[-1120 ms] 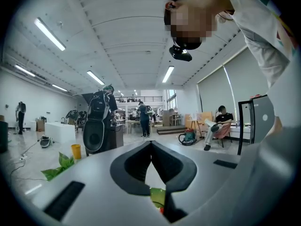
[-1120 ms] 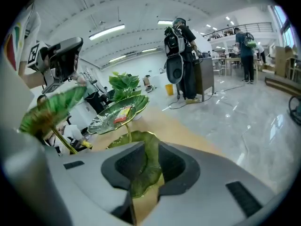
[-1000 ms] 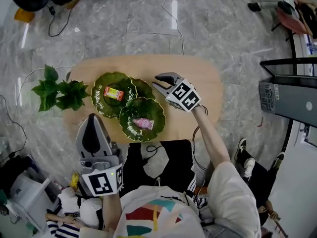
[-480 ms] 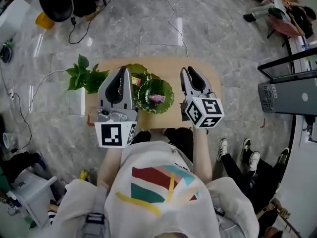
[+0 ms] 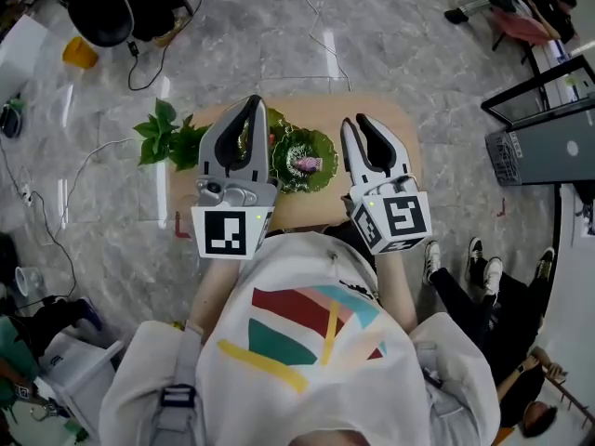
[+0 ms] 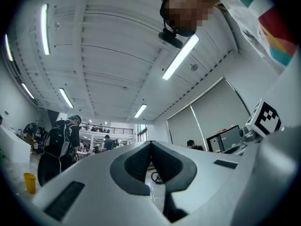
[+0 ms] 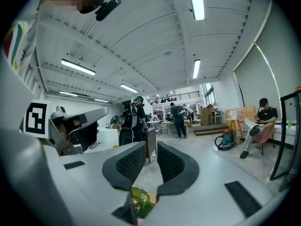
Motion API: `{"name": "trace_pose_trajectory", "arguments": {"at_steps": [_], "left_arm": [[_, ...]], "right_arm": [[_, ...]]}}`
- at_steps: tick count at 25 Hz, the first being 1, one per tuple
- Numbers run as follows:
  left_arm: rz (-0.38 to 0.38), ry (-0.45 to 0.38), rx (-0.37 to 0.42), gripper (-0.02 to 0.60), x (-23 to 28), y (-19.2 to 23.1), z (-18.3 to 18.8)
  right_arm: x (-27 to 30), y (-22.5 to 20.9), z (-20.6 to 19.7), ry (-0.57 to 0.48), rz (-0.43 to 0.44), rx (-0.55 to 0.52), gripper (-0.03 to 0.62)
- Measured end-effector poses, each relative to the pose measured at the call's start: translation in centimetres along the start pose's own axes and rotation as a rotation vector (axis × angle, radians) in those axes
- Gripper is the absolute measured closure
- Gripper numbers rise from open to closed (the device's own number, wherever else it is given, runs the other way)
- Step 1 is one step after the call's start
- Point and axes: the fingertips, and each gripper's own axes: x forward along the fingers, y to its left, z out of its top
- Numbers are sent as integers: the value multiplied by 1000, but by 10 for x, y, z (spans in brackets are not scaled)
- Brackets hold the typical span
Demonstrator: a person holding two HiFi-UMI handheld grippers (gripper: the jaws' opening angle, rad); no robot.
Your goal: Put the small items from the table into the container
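Far below in the head view, a small wooden table (image 5: 307, 207) carries green leaf-shaped dishes (image 5: 323, 147). One dish holds a pink wrapped item (image 5: 305, 163). A second dish and a reddish item (image 5: 272, 138) lie partly hidden behind my left gripper (image 5: 249, 110). That gripper is raised high above the table's left half, its jaws shut and empty (image 6: 150, 144). My right gripper (image 5: 355, 124) hangs high over the table's right half. A narrow gap shows between its jaws, which hold nothing (image 7: 151, 147). A dish (image 7: 141, 201) shows below them.
A leafy green plant (image 5: 167, 137) sits at the table's left end. Cables run over the marble floor. A black chair (image 5: 102, 12) and a yellow cup (image 5: 79, 52) stand at upper left, and a dark desk with a computer (image 5: 548, 147) at right. People stand in the room.
Both grippers have risen from table height towards the head camera. The right one left the dishes and now points level. The table looks smaller and further away.
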Motion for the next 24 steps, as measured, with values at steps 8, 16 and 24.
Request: {"name": "trace_pose_trajectory", "arguments": {"at_steps": [8,16,24], "left_arm": [[35,-24,1,574,-13,13,11],[80,-16,17,574,-31,27,13],[108,-11,34,574,-40,41,13]], "right_arm": [[12,29,11,-10,55,-38,514],[17,54,12,-30,98,-2,514],[21,69,11,-33,145,42,514]]}}
